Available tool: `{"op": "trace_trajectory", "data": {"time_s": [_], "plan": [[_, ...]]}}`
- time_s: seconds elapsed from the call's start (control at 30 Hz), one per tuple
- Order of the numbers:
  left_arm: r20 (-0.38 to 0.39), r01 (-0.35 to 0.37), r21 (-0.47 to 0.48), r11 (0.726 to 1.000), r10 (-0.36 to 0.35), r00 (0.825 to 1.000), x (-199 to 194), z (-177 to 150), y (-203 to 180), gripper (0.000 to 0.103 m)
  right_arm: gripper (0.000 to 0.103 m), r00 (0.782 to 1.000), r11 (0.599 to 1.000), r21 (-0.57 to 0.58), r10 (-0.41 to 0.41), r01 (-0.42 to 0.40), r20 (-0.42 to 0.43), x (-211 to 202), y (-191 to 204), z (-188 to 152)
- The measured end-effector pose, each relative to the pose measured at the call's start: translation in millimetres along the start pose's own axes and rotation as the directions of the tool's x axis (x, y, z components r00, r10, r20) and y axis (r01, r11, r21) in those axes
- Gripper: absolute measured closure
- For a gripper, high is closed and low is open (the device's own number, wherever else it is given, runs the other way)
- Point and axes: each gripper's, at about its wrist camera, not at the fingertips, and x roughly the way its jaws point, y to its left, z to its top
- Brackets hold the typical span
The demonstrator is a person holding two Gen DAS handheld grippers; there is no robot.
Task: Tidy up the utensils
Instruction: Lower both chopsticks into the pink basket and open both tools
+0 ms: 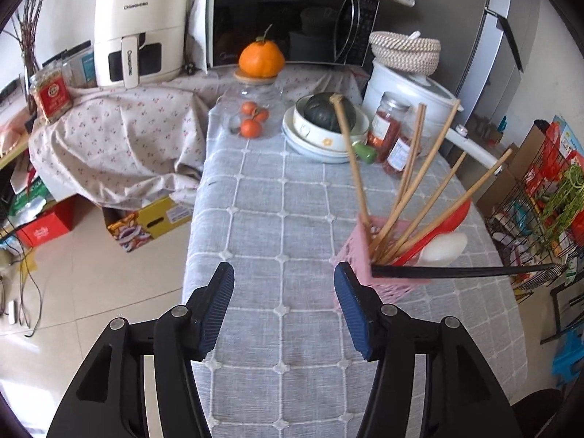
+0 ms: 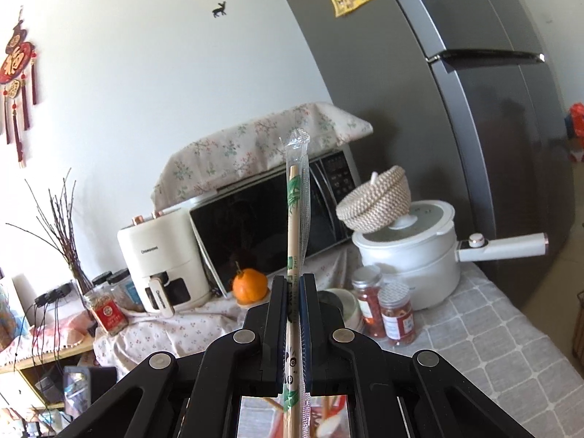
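The air fryer (image 1: pixel 140 29) reads "CHANGHONG". The left gripper (image 1: pixel 284 288) gapes, empty; the right gripper (image 2: pixel 293 284) clamps wrapped chopsticks (image 2: pixel 296 200).

The counter (image 1: pixel 277 226) is covered by a grey-blue cloth with a white grid pattern. On its right side stands a pink slotted utensil basket (image 1: pixel 379 273), near the right edge. Toward the back sit a clear glass jar (image 1: pixel 252 113) with small oranges inside, a stack of white dishes (image 1: pixel 321 138) just beside it, and two jars of red preserves (image 1: pixel 392 127) next to the dishes. Behind those stands a white electric pot (image 1: pixel 408 91). Farther back, on a floral cloth, rest a microwave (image 1: pixel 288 18) and a white air fryer (image 1: pixel 138 29).
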Motion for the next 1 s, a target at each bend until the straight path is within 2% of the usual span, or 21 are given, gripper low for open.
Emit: {"op": "trace_trajectory", "data": {"time_s": [0.17,0.3,0.37,0.47,0.6,0.7,0.83,1.0], "plan": [[-0.045,-0.044,-0.026,0.999,0.043,0.998,15,-9,30,0.043,0.098,1.000,1.000,-0.017,-0.009,0.008,-0.001,34,48,-22],[-0.053,-0.053,-0.064,0.997,0.050,0.997,20,-10,51,0.043,0.098,0.993,0.994,-0.025,-0.105,0.107,0.061,65,61,-47],[-0.051,-0.047,-0.079,0.996,0.043,0.998,22,-9,60,0.043,0.098,0.975,0.980,-0.045,-0.189,0.195,0.118,77,63,-61],[-0.043,-0.050,-0.096,0.994,0.046,0.998,26,-7,67,0.043,0.098,0.927,0.940,-0.083,-0.309,0.332,0.214,97,68,-83],[-0.025,-0.050,-0.094,0.994,0.048,0.999,28,-3,69,0.043,0.098,0.865,0.880,-0.133,-0.405,0.457,0.295,120,70,-110],[0.008,-0.075,-0.075,0.994,0.076,0.997,29,0,68,0.043,0.098,0.833,0.842,-0.163,-0.445,0.514,0.329,133,69,-126],[0.023,-0.090,-0.105,0.990,0.093,0.995,33,4,76,0.043,0.098,0.809,0.820,-0.150,-0.483,0.552,0.336,141,63,-141],[0.015,-0.088,-0.146,0.985,0.092,0.996,39,4,82,0.043,0.095,0.800,0.817,-0.119,-0.506,0.565,0.322,143,57,-155]]}}
